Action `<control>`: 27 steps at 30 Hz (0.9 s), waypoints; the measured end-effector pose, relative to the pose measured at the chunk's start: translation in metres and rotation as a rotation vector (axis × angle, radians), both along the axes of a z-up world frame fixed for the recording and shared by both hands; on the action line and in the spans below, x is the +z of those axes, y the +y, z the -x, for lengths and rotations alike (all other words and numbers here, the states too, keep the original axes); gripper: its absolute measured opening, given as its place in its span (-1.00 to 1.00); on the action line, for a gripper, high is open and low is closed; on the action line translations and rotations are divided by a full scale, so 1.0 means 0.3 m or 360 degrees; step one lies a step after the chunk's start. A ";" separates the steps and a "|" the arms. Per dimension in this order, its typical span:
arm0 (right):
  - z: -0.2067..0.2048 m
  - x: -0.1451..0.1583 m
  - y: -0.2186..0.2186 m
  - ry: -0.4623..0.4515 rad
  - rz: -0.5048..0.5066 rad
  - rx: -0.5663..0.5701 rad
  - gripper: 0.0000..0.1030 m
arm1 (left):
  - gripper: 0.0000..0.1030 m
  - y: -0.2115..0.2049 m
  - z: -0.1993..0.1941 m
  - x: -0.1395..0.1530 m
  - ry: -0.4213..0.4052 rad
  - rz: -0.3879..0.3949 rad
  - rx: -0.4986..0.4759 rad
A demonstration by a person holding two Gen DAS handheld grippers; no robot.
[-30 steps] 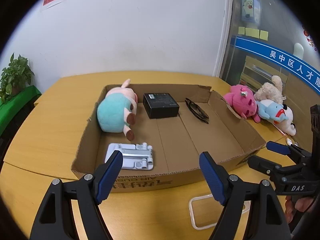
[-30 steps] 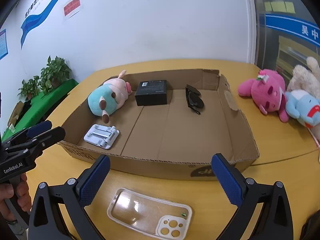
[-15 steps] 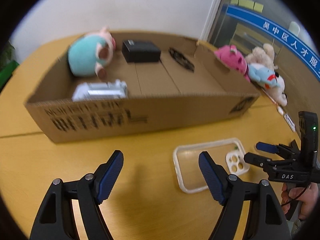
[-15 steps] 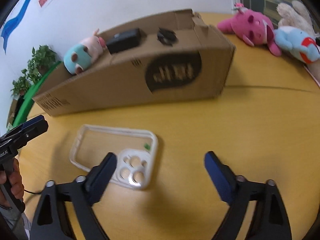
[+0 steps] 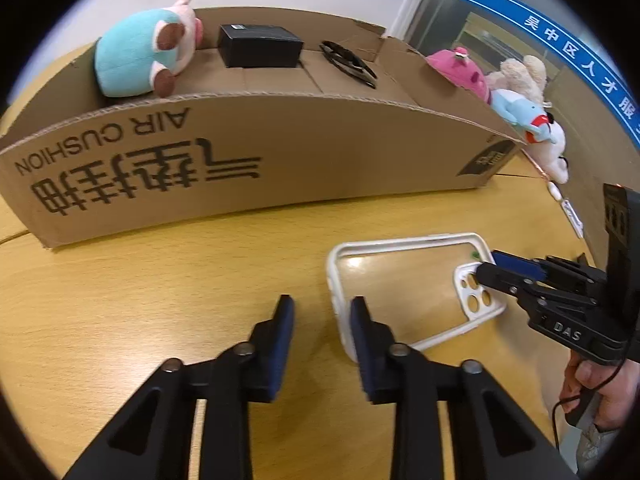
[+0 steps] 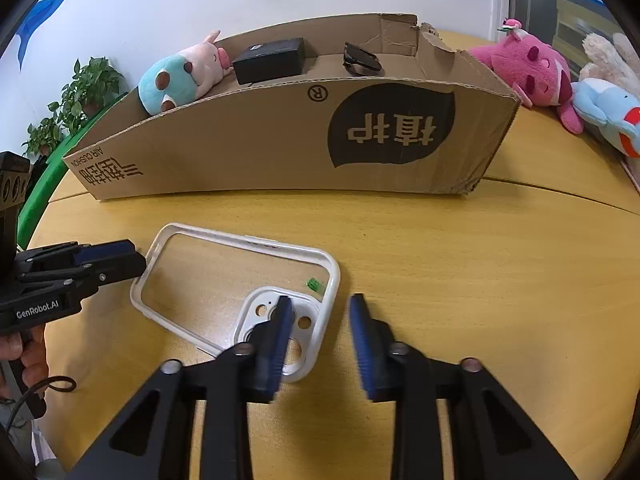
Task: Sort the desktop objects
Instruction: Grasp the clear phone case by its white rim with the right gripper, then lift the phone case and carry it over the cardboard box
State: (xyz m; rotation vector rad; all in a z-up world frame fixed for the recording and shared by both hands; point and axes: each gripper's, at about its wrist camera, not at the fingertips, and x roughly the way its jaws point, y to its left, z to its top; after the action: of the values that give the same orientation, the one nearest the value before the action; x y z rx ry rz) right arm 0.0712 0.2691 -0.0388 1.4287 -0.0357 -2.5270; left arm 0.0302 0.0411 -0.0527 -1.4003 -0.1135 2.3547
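My left gripper [image 5: 322, 334] and right gripper [image 6: 320, 332] are both closing across opposite end rims of the clear phone case [image 6: 236, 280] lying on the wooden table [image 6: 480, 280]; whether the pads press yet, I cannot tell.

I see a clear phone case [image 6: 236, 276] with a white rim on the yellow wood tabletop [image 6: 480, 280]. My tongs are black with blue pads [image 6: 362, 336]. The cardboard box [image 6: 256, 148] is brown with black print; inside lies a teal-and-pink plush [image 6: 180, 76] and a black box [image 6: 270, 60].
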 end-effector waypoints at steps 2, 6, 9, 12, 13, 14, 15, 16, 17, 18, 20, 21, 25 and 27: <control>0.000 0.000 -0.009 0.0001 -0.0002 0.0012 -0.62 | -0.81 0.013 -0.001 -0.003 0.0010 0.0024 -0.0016; -0.002 0.000 -0.032 0.0003 -0.0012 0.0044 -0.63 | -0.86 0.029 -0.005 -0.002 0.0037 0.0084 -0.0025; 0.000 -0.001 -0.011 -0.0012 0.0049 0.0028 -0.77 | -0.88 0.019 -0.010 0.000 0.0033 0.0074 -0.0009; -0.001 -0.003 0.003 -0.0022 0.0100 0.0023 -0.78 | -0.88 0.019 -0.018 0.011 0.0042 0.0093 0.0003; -0.007 0.001 -0.003 -0.0014 0.0093 0.0028 -0.78 | -0.88 0.019 -0.022 0.020 0.0059 0.0108 0.0014; -0.010 0.006 -0.009 -0.0006 0.0089 0.0036 -0.78 | -0.89 0.015 -0.026 0.033 0.0080 0.0116 0.0024; -0.013 0.015 -0.016 0.0006 0.0089 0.0046 -0.78 | -0.89 0.008 -0.027 0.046 0.0094 0.0114 0.0037; -0.013 0.022 -0.020 0.0019 0.0094 0.0053 -0.78 | -0.89 0.001 -0.028 0.058 0.0103 0.0106 0.0047; -0.014 0.033 -0.023 0.0033 0.0104 0.0064 -0.78 | -0.89 -0.006 -0.029 0.072 0.0117 0.0099 0.0048; -0.017 0.051 -0.026 0.0057 0.0117 0.0071 -0.78 | -0.89 -0.011 -0.030 0.086 0.0129 0.0093 0.0050; -0.021 0.081 -0.029 0.0097 0.0129 0.0076 -0.78 | -0.89 -0.011 -0.034 0.120 0.0162 0.0103 0.0039; -0.020 0.103 -0.029 0.0122 0.0134 0.0075 -0.78 | -0.89 -0.009 -0.038 0.140 0.0184 0.0102 0.0037; -0.012 0.179 -0.016 0.0207 0.0132 0.0062 -0.78 | -0.89 0.009 -0.034 0.227 0.0277 0.0079 0.0006; -0.012 0.222 -0.001 0.0264 0.0135 0.0044 -0.78 | -0.89 0.023 -0.021 0.283 0.0344 0.0069 -0.0015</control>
State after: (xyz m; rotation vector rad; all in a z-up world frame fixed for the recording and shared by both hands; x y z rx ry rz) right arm 0.0747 0.2689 0.0277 1.1769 -0.0919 -2.5790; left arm 0.0366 0.0481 0.0323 -1.1522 0.0046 2.4961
